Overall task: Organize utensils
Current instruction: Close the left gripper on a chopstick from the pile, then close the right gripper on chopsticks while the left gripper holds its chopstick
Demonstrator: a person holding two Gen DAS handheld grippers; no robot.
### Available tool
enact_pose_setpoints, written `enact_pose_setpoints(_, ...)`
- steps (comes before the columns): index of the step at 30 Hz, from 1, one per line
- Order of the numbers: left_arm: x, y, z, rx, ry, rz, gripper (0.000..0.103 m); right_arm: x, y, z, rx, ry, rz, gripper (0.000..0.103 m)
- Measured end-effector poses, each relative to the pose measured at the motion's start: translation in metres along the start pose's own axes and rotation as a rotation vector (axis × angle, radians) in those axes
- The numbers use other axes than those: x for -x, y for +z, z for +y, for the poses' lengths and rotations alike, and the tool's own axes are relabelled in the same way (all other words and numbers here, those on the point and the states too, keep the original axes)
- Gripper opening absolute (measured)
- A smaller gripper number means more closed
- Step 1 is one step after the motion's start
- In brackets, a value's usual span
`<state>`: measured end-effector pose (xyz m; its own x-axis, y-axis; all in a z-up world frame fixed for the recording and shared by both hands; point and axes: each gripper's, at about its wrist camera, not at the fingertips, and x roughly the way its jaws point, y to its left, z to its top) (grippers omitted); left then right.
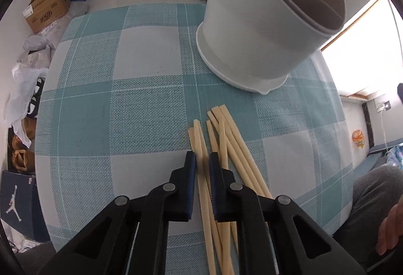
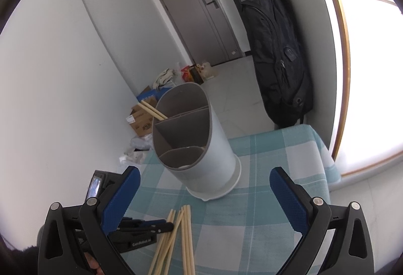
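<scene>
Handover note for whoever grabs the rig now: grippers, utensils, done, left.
Left hand-held gripper: shut on pale wooden chopsticks from the loose chopsticks pile, low over the teal checked tablecloth.
Right hand-held gripper: open, empty, facing the white cylindrical divided utensil holder.
Done: two pale chopsticks already stand in the holder's far compartment.
Left: lift the gripped chopsticks into the holder, then the rest of the pile, which lies just in front of the holder's base.
</scene>
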<state>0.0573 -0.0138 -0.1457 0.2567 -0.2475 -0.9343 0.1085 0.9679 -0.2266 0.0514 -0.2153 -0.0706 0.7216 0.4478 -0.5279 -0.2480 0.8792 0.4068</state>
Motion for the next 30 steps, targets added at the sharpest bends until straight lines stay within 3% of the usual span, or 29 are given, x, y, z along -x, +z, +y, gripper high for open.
enact_pose_setpoints(10,0.012,0.005,0.026,0.074,-0.068,-0.069,0.002,-0.006,-0.006,0.003,0.013,-0.005,0.034,0.103)
enact_pose_setpoints(15,0.037,0.003,0.044,0.096,-0.111,-0.189,0.002,-0.018,-0.016,0.009,0.023,0.042,0.099,0.103)
enact_pose_setpoints(18,0.049,0.008,0.052,0.110,-0.139,-0.258,0.002,-0.032,-0.025,0.011,0.003,0.087,0.183,0.102)
enact_pose_setpoints(21,0.057,0.007,0.059,0.121,-0.159,-0.302,0.002,-0.049,-0.033,0.013,-0.029,0.112,0.277,0.088)
enact_pose_setpoints(23,0.061,0.005,0.062,0.122,-0.165,-0.322,0.001,-0.062,-0.038,0.015,-0.046,0.119,0.341,0.069)
enact_pose_setpoints(26,0.061,0.004,0.067,0.133,-0.193,-0.328,0.001,-0.083,-0.046,0.021,-0.058,0.124,0.446,0.053)
enact_pose_setpoints(30,0.058,0.012,0.074,0.159,-0.206,-0.318,0.001,-0.110,-0.053,0.035,-0.045,0.103,0.552,0.045)
